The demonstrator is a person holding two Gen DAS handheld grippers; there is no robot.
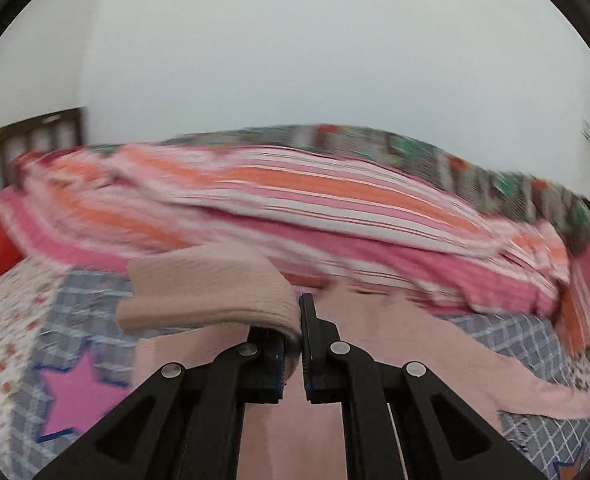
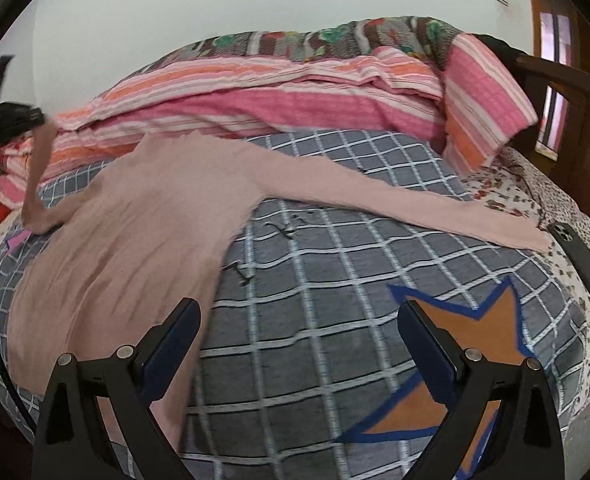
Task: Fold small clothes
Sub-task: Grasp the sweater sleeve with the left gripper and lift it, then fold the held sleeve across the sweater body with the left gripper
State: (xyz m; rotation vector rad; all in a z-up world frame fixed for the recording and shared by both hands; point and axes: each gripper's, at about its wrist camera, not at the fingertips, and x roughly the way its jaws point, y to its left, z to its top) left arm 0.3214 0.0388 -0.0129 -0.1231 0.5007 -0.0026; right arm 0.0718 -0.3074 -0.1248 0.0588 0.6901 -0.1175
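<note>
Pink top: a long-sleeved garment (image 2: 135,216) spread flat on the checked bedspread (image 2: 335,264), its body running from 12 o'clock down toward 7 o'clock in the right wrist view.
Left gripper: the left gripper (image 1: 299,344) has its jaws pinched together on a fold of one sleeve (image 1: 215,292), which drapes off toward 9 o'clock.
Right gripper: the right gripper (image 2: 299,320) stands wide open, gripping nothing — its left finger (image 2: 175,336) hangs over the top's edge, the other over the orange star (image 2: 467,320).
Only the right view shows: the other sleeve (image 2: 415,204) stretched out toward 3 o'clock, its cuff just beside a dark phone (image 2: 579,260); the left gripper (image 2: 11,120) is at 9 o'clock with the lifted sleeve hanging from it.
Only the left view shows: a pink star patch (image 1: 79,392) at 8 o'clock — and the pinch close up.
Both views: a striped pink-and-orange duvet (image 2: 295,88) heaped at 12 o'clock, blurred in the left view.
</note>
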